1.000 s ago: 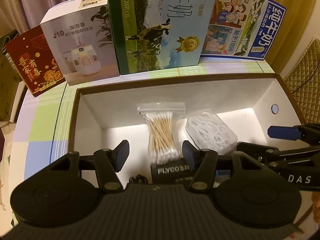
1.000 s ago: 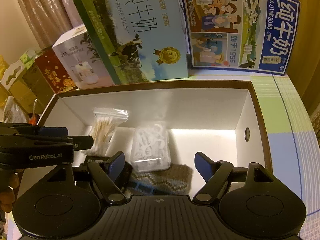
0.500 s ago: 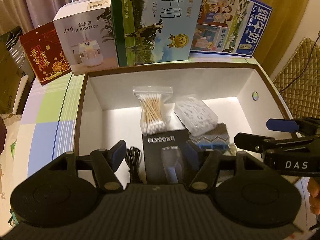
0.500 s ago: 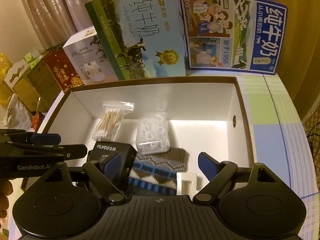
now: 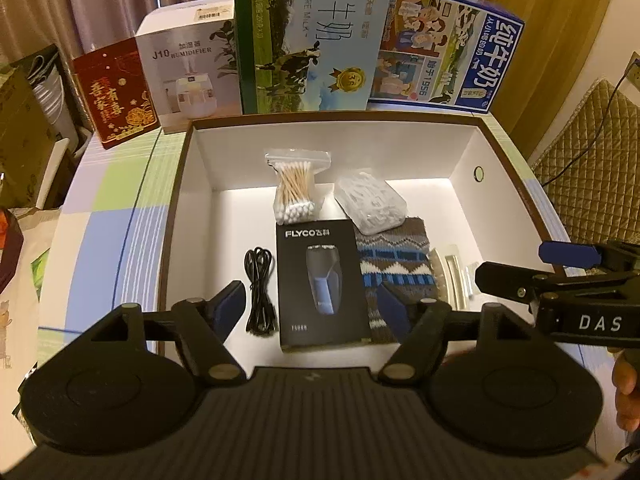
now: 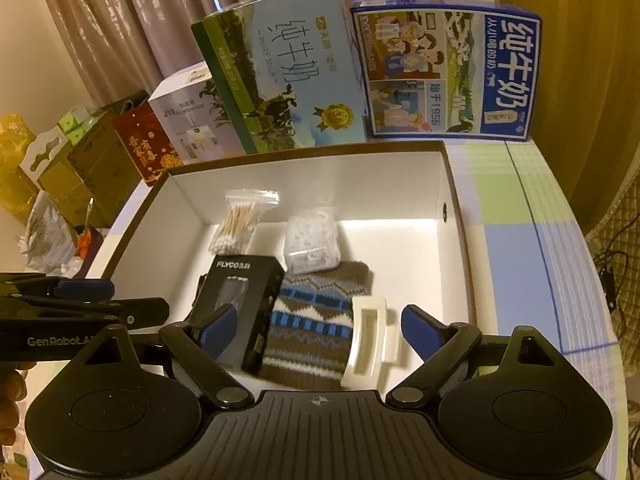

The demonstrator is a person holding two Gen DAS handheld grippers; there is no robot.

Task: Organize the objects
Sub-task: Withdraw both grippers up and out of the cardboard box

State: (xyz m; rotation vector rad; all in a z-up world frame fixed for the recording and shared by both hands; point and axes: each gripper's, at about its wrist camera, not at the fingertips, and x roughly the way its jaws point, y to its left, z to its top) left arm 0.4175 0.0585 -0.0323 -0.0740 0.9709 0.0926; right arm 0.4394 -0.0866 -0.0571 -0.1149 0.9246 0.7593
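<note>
- Left gripper (image 5: pixel 312 304): jaws spread wide, nothing between them.
- Right gripper (image 6: pixel 318 326): jaws spread wide, empty.
- Both level, side by side.

Home interior: curtains (image 5: pixel 100 4) at 11 o'clock, milk cartons (image 5: pixel 320 36) at 12, quilted chair (image 5: pixel 592 168) at 3, checked tablecloth (image 5: pixel 112 200).

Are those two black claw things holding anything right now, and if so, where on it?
Nothing is held. The left gripper and right gripper both have open jaws, with nothing between them.

Checked table (image 5: pixel 100 216) under open box (image 5: pixel 516 160)
</note>
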